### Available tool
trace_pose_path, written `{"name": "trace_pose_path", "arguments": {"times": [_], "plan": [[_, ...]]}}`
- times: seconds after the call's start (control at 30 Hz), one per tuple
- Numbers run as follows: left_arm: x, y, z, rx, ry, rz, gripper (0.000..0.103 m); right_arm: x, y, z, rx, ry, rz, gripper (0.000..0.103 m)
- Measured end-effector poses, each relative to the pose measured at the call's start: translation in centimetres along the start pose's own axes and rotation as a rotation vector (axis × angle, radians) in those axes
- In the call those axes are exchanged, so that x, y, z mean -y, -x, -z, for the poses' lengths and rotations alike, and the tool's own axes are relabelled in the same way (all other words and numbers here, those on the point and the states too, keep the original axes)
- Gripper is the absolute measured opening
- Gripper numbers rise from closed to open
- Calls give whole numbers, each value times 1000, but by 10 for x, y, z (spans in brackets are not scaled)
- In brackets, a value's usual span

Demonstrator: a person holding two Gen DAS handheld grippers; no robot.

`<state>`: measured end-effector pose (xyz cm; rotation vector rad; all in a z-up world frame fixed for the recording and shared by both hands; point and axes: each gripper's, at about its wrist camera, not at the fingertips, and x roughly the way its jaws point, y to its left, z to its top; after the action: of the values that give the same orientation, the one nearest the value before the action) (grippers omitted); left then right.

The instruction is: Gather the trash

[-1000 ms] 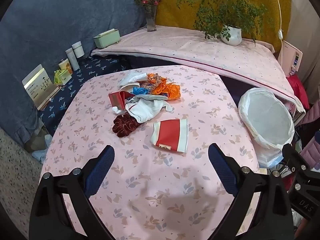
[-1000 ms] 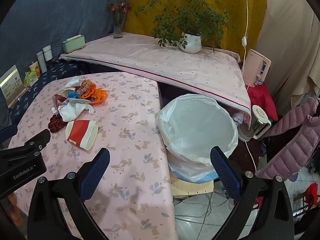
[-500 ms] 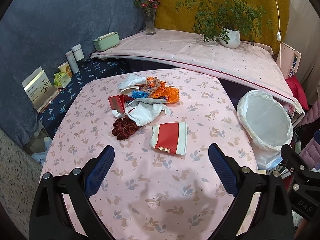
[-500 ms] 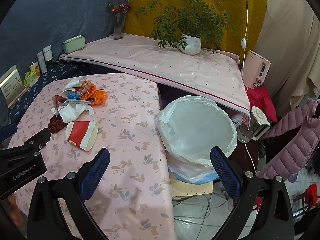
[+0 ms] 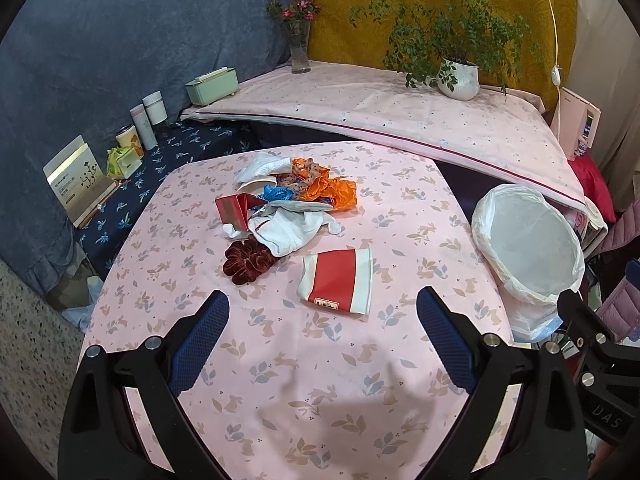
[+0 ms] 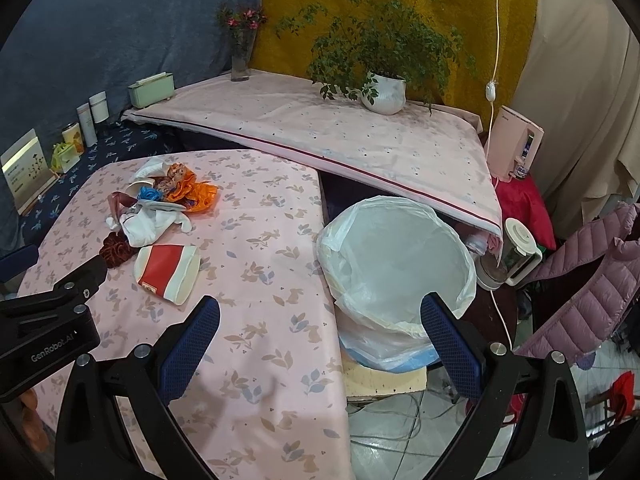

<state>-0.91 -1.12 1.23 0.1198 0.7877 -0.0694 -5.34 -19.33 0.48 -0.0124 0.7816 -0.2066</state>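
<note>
Red-and-cream flattened paper cup (image 5: 339, 285) lies flat, mouth toward bin (image 5: 528, 240).

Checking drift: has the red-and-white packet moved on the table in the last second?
No. The red-and-white packet keeps its spot beside the dark red scrunchie; only the camera view shifted slightly.
</note>
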Motion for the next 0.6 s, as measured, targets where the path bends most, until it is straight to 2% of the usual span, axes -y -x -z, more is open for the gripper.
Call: {"name": "trace_pose_path", "arguments": {"times": [0.6], "plan": [[-3,1,-1,5,10,6,90,0,0,0,2,-1,1,96]]}}
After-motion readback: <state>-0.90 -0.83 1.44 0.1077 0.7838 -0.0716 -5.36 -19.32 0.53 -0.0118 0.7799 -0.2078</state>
